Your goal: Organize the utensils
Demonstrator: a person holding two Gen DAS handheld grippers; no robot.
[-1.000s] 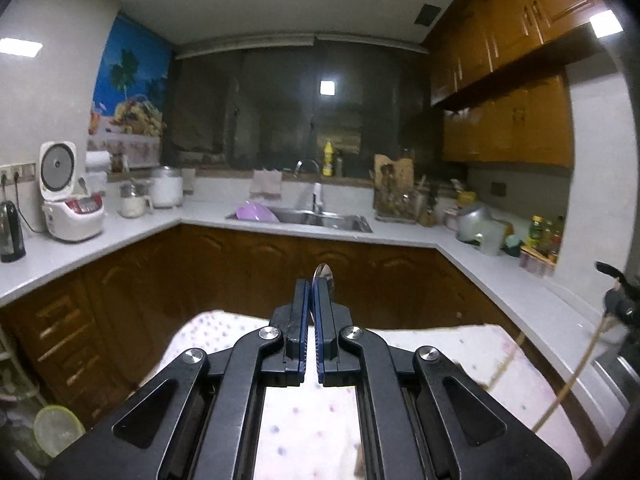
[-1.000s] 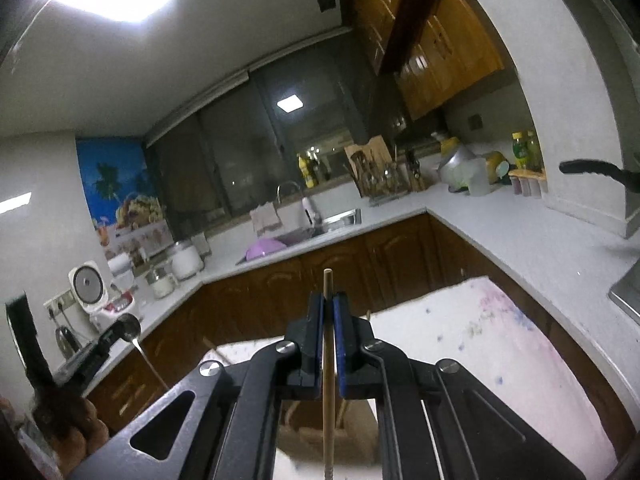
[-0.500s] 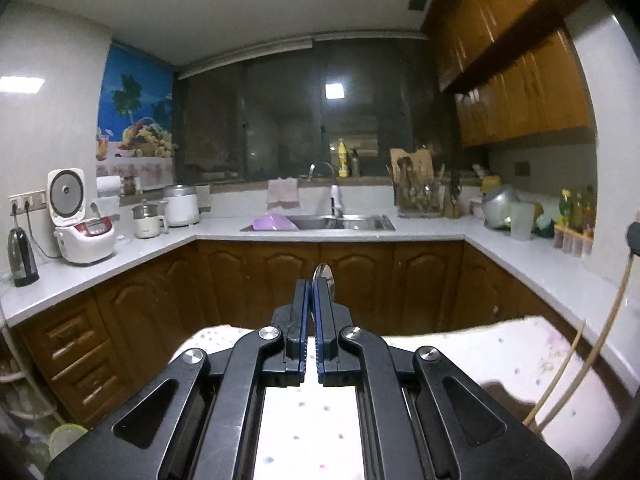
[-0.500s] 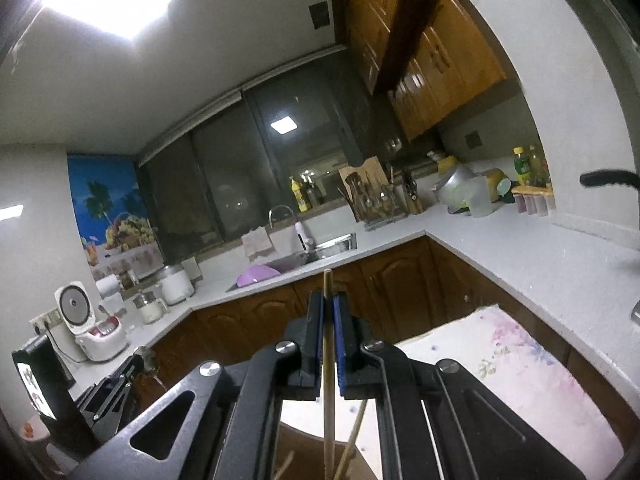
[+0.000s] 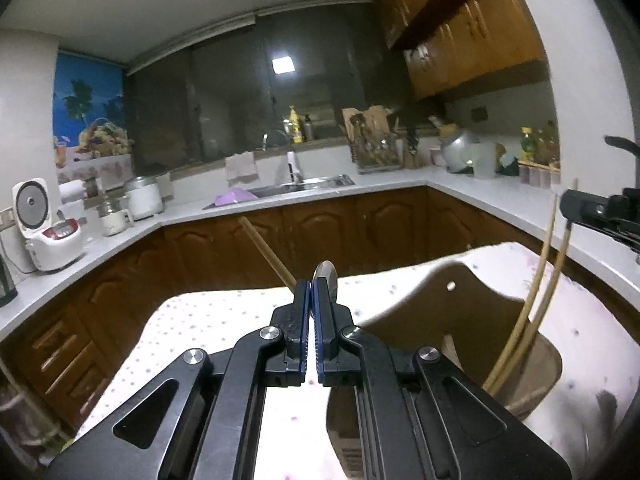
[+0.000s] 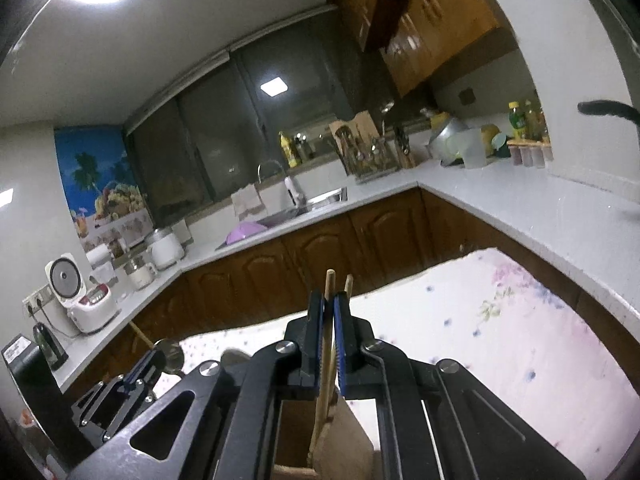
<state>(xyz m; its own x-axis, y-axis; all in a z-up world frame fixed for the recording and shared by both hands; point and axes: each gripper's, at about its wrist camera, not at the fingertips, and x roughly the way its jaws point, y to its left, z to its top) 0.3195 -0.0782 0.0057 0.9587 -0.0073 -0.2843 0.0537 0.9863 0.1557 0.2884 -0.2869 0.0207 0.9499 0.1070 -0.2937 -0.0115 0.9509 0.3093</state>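
My left gripper [image 5: 311, 285] is shut on a metal spoon [image 5: 329, 277] whose bowl sticks up past the fingertips. A wooden utensil holder [image 5: 476, 312] stands on the dotted cloth just right of it, with two chopsticks [image 5: 536, 288] leaning in it. My right gripper [image 6: 329, 300] has its jaws slightly apart around those chopsticks [image 6: 329, 320], above the holder [image 6: 340, 440]. The left gripper [image 6: 154, 360] with the spoon [image 6: 170, 356] shows at the lower left of the right wrist view. The right gripper [image 5: 600, 210] shows at the right edge of the left wrist view.
A table with white dotted cloth [image 5: 208, 320] lies below both grippers. A wooden stick [image 5: 266, 252] rises behind the left fingertips. An L-shaped kitchen counter [image 5: 492, 196] with sink [image 5: 304, 188], rice cooker [image 5: 44, 224] and utensil rack [image 5: 376, 148] runs behind.
Both grippers have come down and tilted toward the wooden holder, which is now in view. The chopsticks now stand in the holder, and the right jaws have opened slightly around them.
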